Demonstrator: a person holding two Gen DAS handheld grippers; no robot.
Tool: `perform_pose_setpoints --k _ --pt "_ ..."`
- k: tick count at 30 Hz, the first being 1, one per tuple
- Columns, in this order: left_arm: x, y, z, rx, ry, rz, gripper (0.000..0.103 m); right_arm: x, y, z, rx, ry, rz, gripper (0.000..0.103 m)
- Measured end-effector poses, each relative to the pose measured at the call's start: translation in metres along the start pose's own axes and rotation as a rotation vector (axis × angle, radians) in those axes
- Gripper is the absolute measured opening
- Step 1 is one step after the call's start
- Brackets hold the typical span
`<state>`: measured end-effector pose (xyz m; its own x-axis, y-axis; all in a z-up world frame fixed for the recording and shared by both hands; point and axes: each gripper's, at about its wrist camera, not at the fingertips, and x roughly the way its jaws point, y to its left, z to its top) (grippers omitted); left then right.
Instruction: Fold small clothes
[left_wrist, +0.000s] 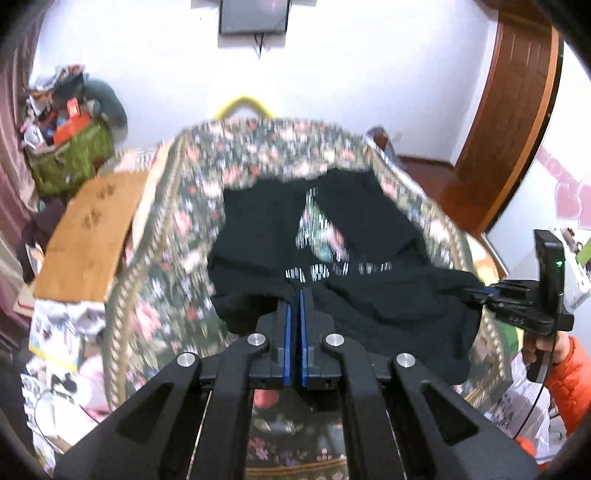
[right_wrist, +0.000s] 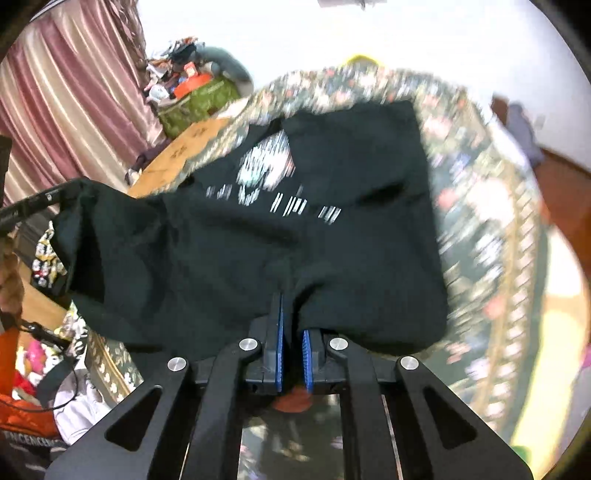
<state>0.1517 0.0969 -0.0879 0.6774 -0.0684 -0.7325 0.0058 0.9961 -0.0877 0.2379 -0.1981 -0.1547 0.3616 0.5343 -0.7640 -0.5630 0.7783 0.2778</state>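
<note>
Covering table: floral cloth

Left claw and right claw clamped (both angled downward).

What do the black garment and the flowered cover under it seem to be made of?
Black garment: soft matte knit, probably cotton jersey; it drapes and creases limply and bears a white print.
Flowered cover: woven printed fabric, perhaps a quilted bedspread; dull floral surface with a patterned border band. Blur leaves the weave unclear.
</note>
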Motion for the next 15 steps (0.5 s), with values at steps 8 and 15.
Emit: perform_pose_setpoints --k 8,15 --pt "-0.005 0.002 0.018 -0.011 -0.026 0.045 0.003 -0.054 -0.032 0.017 0.043 -0.088 -0.142 0.007" --pt "0.039 0.036 -0.011 -0.085 0.112 0.103 0.003 -0.026 -0.035 -0.018 0.110 0.030 -0.032 0.016"
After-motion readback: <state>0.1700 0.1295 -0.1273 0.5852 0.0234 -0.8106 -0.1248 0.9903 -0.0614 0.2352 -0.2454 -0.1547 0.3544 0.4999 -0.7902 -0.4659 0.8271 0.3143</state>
